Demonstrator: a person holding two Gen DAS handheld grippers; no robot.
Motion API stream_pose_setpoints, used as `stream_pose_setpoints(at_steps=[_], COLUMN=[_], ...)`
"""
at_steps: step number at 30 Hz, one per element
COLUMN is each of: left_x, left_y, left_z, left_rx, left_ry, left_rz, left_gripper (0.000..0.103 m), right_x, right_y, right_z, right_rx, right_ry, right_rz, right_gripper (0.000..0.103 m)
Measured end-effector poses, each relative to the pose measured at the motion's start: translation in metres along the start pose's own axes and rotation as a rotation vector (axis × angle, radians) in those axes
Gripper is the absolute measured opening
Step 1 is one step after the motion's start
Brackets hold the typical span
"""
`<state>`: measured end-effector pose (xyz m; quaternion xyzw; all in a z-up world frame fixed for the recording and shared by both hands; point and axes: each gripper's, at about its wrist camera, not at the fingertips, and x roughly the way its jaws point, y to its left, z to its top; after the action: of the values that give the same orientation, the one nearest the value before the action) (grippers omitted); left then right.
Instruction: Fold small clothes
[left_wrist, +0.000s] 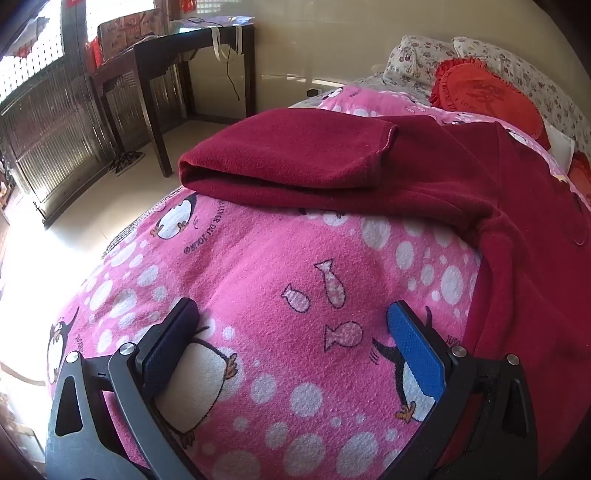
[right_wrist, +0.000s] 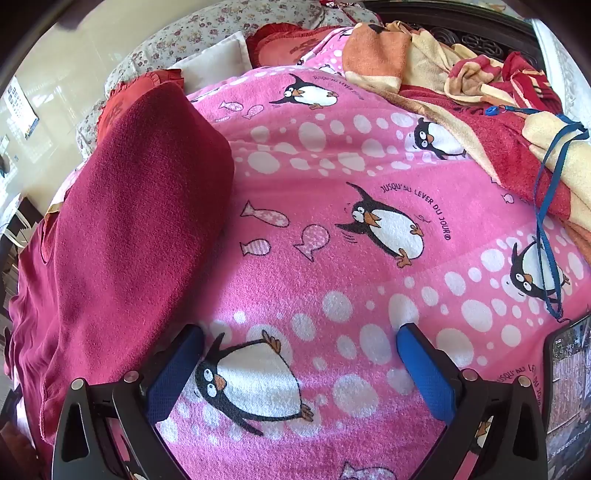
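- Two tools, both spread wide and empty, tilted down over a bed.
- Left tool: blue pads apart, nothing between them but the pink penguin blanket beneath.
- Just right of its right finger: edge of a dark red garment, running up the right side of the left view.
- Farther ahead: a sleeve of that garment folded across, lying flat on the blanket, cuff end pointing right.
- Beyond the sleeve: a red frilled cushion against floral pillows at the head of the bed.
- Off the bed to the left: a dark wooden counter with boxes on top, slippers on the floor near its leg.
- Right tool: pads likewise apart, over a printed penguin, gripping nothing.
- Beside its left finger: the same dark red garment, filling the left of the right view, touching the blanket.
- Upper right: a heap of orange, cream and red towels, well apart from the garment.
- Across that heap and down the blanket: a blue lanyard.
- Lower right edge: a phone with a lit screen.
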<state>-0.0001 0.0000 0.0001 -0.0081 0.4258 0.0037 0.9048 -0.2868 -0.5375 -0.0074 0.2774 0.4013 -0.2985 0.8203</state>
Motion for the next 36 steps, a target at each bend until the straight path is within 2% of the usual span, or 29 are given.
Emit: stream_pose_setpoints(at_steps=[11,17,24,30,36], left_x=[0.0,-0.009,-0.069,-0.105,-0.119], left_y=[0.0,-0.004,-0.001,-0.021,-0.068], left_z=[0.001,0.013,0.026,0.023,0.003], left_rx=[0.006,0.113,0.181,0.214,0.275], left_ry=[0.011,0.137,0.025,-0.002,-0.004], left_rz=[0.002,-0.015,0.0,-0.1,-0.168], left_gripper=[0.103,0.103,0.102,0.102,0.102], right_x=[-0.001,-0.001,0.0,0.0,0.0], right_y=[0.0,0.0,-0.001,-0.001,-0.001], right_z=[0.0,0.0,0.0,0.0,0.0], right_rx=[0.0,0.0,0.001,0.001,0.001], right_ry=[0.0,0.0,0.0,0.0,0.0], right_rz=[0.0,0.0,0.002,0.002,0.002], right_gripper=[0.103,0.103,0.103,0.103,0.103])
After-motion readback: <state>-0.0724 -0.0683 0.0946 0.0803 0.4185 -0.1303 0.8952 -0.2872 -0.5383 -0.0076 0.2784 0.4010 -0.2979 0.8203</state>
